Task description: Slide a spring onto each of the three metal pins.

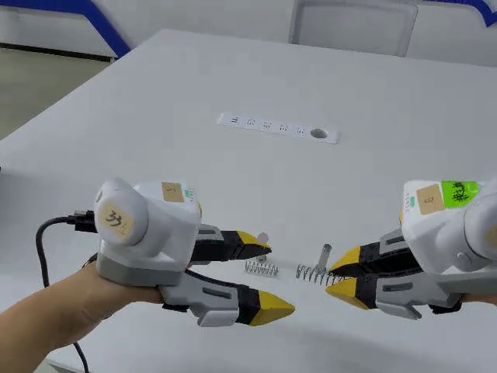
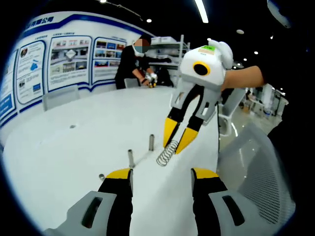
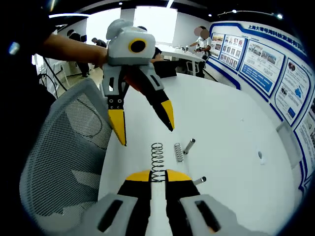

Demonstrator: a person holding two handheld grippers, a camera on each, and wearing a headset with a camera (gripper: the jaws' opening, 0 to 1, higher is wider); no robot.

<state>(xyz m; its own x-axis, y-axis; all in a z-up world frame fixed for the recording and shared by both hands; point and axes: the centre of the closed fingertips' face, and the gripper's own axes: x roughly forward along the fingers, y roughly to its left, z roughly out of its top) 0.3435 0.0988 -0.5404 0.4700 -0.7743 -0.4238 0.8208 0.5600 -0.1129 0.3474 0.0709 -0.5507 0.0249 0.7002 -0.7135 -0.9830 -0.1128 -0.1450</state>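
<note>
My right gripper (image 1: 340, 280) is shut on one end of a steel spring (image 1: 314, 273), which sticks out level toward the left just above the white table (image 1: 233, 171). In the right gripper view that spring (image 3: 157, 164) rises from between my closed jaws. A second spring (image 1: 262, 269) lies loose on the table. An upright metal pin (image 1: 324, 256) stands just behind the held spring. The left gripper view shows three short pins (image 2: 151, 142), (image 2: 131, 158), (image 2: 102, 177) in a row. My left gripper (image 1: 273, 280) stands open and empty, facing the right one over the loose spring.
A white power strip (image 1: 277, 128) lies across the middle of the table, with a chair (image 1: 353, 27) at the far edge. A black cable (image 1: 46, 233) trails from my left gripper. A mesh chair (image 3: 64, 162) stands by the near edge. People work at a table behind.
</note>
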